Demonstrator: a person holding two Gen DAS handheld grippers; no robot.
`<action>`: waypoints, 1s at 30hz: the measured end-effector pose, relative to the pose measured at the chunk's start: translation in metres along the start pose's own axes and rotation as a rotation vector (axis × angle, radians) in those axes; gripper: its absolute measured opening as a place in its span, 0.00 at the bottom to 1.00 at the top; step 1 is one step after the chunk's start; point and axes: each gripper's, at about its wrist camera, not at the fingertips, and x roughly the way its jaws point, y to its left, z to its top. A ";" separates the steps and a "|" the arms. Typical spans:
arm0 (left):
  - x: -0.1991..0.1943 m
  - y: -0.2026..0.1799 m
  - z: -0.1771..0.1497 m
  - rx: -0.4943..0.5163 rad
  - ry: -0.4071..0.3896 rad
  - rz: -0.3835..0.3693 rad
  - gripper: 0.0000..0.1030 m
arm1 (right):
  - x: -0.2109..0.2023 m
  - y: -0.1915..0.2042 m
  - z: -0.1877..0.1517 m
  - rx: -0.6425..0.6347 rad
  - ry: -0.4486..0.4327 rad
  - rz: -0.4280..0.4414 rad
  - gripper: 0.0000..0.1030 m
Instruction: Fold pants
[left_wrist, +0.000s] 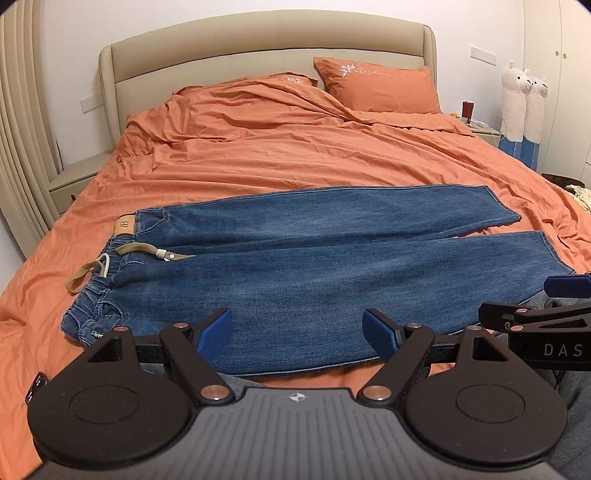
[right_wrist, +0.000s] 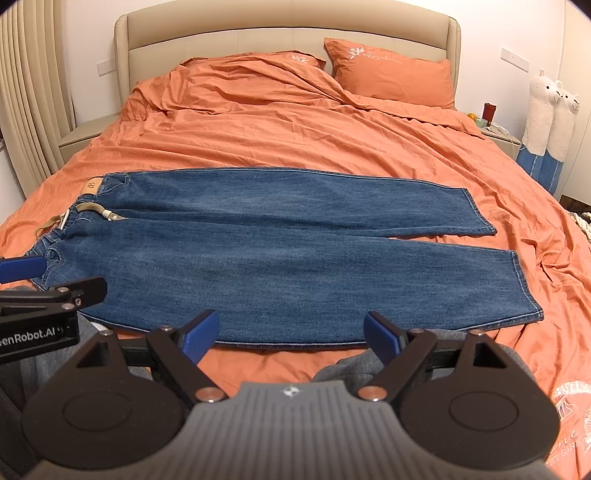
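On the orange bed (right_wrist: 295, 122) the jeans (right_wrist: 277, 243) lie flat, waist left and legs right, so we hold the left gripper (left_wrist: 297, 332) and right gripper (right_wrist: 291, 332) wide and empty at the near edge, probably to lift it.

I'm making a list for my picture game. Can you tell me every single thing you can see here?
jeans: one pair, blue, laid flat across the bed, waist to the left, legs to the right
drawstring: one, tan, at the waist
bedcover: one, orange, rumpled
pillows: two, orange, by the headboard
headboard: one, beige, at the far wall
alpaca toys: two, white, standing right of the bed
nightstands: two, beige, either side of the bed
curtain: one, cream, far left
left gripper: one, black with blue pads, open
right gripper: one, black with blue pads, open
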 end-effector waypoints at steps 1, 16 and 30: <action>0.001 0.001 0.001 0.002 0.002 0.002 0.91 | 0.000 0.000 0.000 -0.001 0.000 0.002 0.80; 0.032 0.080 0.024 0.059 0.003 -0.013 0.61 | 0.022 -0.062 0.016 -0.098 -0.206 0.054 0.80; 0.130 0.273 0.038 -0.163 0.071 -0.051 0.60 | 0.123 -0.130 0.037 0.086 -0.059 0.048 0.79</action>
